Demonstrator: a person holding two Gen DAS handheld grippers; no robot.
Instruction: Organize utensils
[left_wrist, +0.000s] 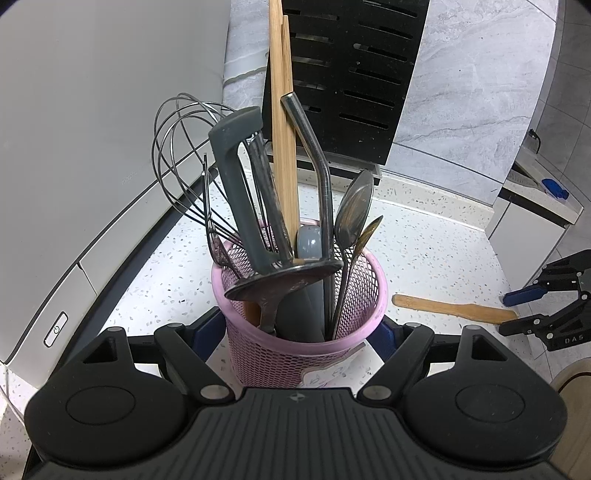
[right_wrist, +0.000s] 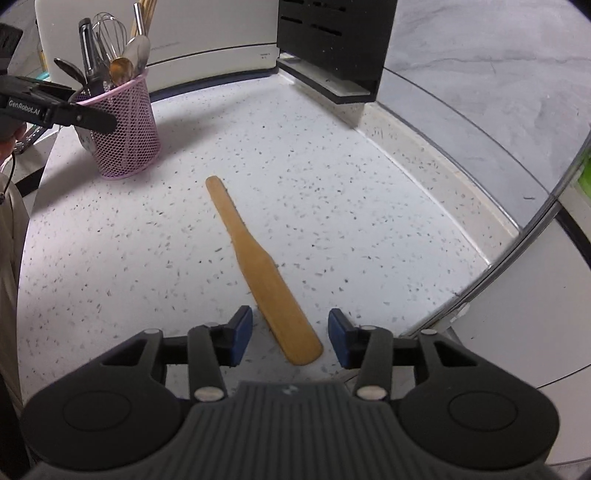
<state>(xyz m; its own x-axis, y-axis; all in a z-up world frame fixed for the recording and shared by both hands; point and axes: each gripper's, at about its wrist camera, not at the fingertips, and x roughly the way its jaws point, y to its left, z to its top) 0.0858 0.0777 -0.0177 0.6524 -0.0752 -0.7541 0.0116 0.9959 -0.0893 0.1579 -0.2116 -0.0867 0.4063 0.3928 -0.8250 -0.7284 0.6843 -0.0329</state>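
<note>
Now the last loose utensil is in hand: the wooden spatula (right_wrist: 258, 269) lies flat on the speckled counter (right_wrist: 332, 192), its handle pointing toward 11 o'clock at the pink mesh holder (right_wrist: 123, 136). The right gripper (right_wrist: 290, 338) straddles its broad blade, jaws apart, pads not touching the wood. The left gripper (left_wrist: 295, 328) is clamped around the holder, steadying it. Next, I judge, the right jaws must lower, pinch the blade, then stand it among the packed utensils.
</note>
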